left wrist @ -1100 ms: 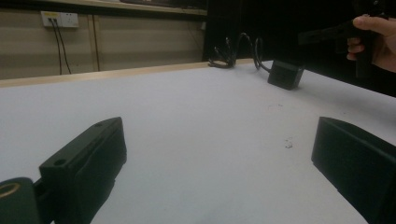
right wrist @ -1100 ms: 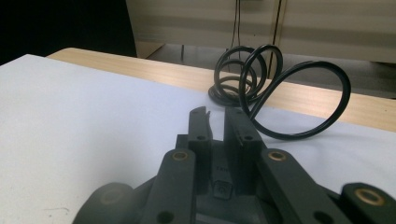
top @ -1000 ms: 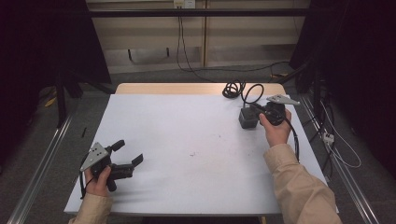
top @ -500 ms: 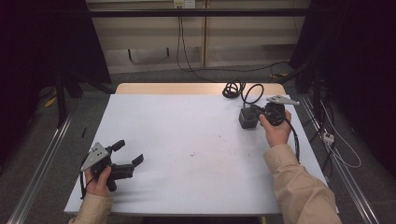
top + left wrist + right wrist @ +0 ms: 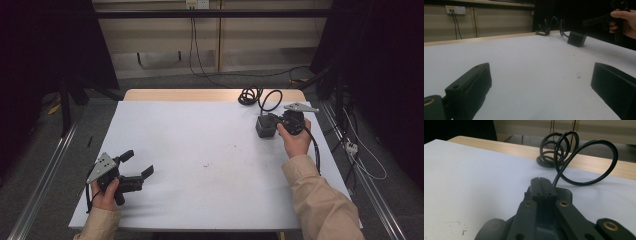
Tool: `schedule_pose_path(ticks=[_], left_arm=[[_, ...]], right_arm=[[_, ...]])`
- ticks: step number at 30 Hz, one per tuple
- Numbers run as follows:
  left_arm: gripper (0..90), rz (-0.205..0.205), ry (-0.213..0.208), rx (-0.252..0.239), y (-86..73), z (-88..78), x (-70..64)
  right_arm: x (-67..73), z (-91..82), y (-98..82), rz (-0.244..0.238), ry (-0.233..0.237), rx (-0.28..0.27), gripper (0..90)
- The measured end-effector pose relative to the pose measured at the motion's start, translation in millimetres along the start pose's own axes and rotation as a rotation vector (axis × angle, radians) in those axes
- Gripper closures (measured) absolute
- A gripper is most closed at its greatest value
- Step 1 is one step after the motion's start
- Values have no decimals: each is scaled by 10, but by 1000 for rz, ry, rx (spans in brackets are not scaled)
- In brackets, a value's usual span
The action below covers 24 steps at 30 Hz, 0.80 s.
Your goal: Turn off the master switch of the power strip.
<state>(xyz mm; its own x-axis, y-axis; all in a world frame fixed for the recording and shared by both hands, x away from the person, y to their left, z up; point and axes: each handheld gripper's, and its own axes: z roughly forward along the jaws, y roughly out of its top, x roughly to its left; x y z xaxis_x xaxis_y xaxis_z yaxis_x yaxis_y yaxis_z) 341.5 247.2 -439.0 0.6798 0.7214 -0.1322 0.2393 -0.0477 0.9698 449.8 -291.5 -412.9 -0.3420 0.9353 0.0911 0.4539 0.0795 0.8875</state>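
A black adapter box (image 5: 264, 129) with a coiled black cable (image 5: 252, 95) sits at the far right of the white table top (image 5: 200, 150). My right gripper (image 5: 273, 120) hovers just over the box, pointing left. Its jaws have just been closing and now stand pressed together with nothing seen between them. In the right gripper view the shut gripper (image 5: 540, 180) lies above the box (image 5: 566, 192), and the cable (image 5: 574, 152) loops behind it. My left gripper (image 5: 139, 162) rests open at the near left. Between the spread jaws of my left gripper (image 5: 539, 85) there is bare table.
The wooden table edge (image 5: 200, 94) runs along the far side. Beyond it are loose cables on the floor (image 5: 220, 75) and a wall socket (image 5: 455, 9). In the left gripper view the box (image 5: 577, 38) and the right hand (image 5: 624, 22) show far off.
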Motion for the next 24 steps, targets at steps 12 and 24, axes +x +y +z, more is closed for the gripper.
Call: schedule_pose_path(ticks=[12,24], left_arm=[[28,0,0,1,-3,-1,-1],[28,6,3,2,0,-9,8]], right_arm=[[2,26,-39,-16,1,24,900],[-20,44,-89,-18,-11,48,900]])
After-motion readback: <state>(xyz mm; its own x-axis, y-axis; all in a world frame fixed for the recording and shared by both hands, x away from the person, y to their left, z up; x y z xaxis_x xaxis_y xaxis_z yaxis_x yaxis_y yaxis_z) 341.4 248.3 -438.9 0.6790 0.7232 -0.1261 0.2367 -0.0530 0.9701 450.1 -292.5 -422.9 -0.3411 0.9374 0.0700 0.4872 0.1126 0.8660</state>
